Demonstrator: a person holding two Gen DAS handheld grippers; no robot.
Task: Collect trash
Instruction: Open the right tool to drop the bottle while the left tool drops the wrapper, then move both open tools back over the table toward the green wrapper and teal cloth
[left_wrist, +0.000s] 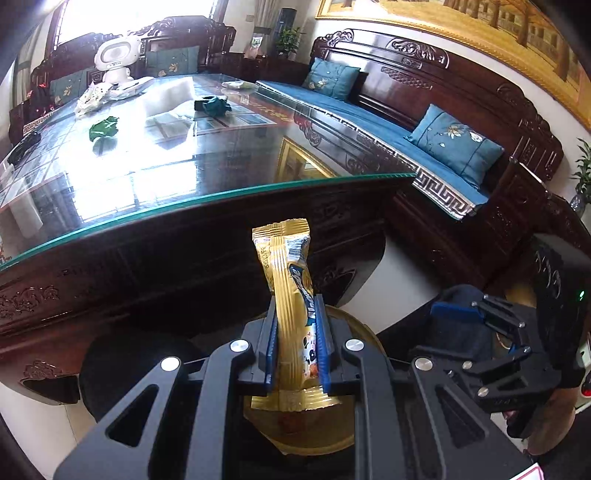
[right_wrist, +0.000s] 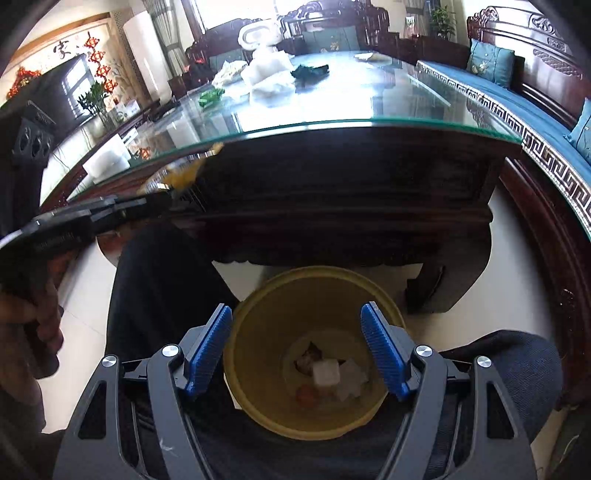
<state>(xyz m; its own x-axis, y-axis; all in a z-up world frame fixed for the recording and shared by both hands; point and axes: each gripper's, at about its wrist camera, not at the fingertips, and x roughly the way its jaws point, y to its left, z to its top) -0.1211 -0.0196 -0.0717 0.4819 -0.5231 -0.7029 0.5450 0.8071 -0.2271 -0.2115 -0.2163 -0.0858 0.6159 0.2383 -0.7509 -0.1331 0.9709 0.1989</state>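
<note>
Two grippers: both in view, one loaded, one spread wide.
Left gripper: clenched on the wrapper, blue pads pressing its lower half from both sides.
Right gripper: jaws wide apart, nothing between them; it hangs over the bin at lower centre of the right wrist view.
Wrapper position: lower centre of the left wrist view, upright, top end free above the fingers, bottom seam poking out below them. The bin rim shows just behind and beneath it.
Wrapper handling: judged light, thin, glossy foil; likely slippery and easily crushed, no fragility concern. Best hold is across the flat mid-body, as now; the crimped ends would fold.
Bin contents: white crumpled scraps and a small reddish piece at the bottom.
Table: glass-topped, upper half of both views.
Remaining trash: a green wad at upper left, a dark teal wad at upper centre, white paper at top centre of the right wrist view.
Step in hand: judged to be dropping the wrapper into the bin.
Risk: foil may cling to a pad on release, or fall outside the rim if not centred.
</note>
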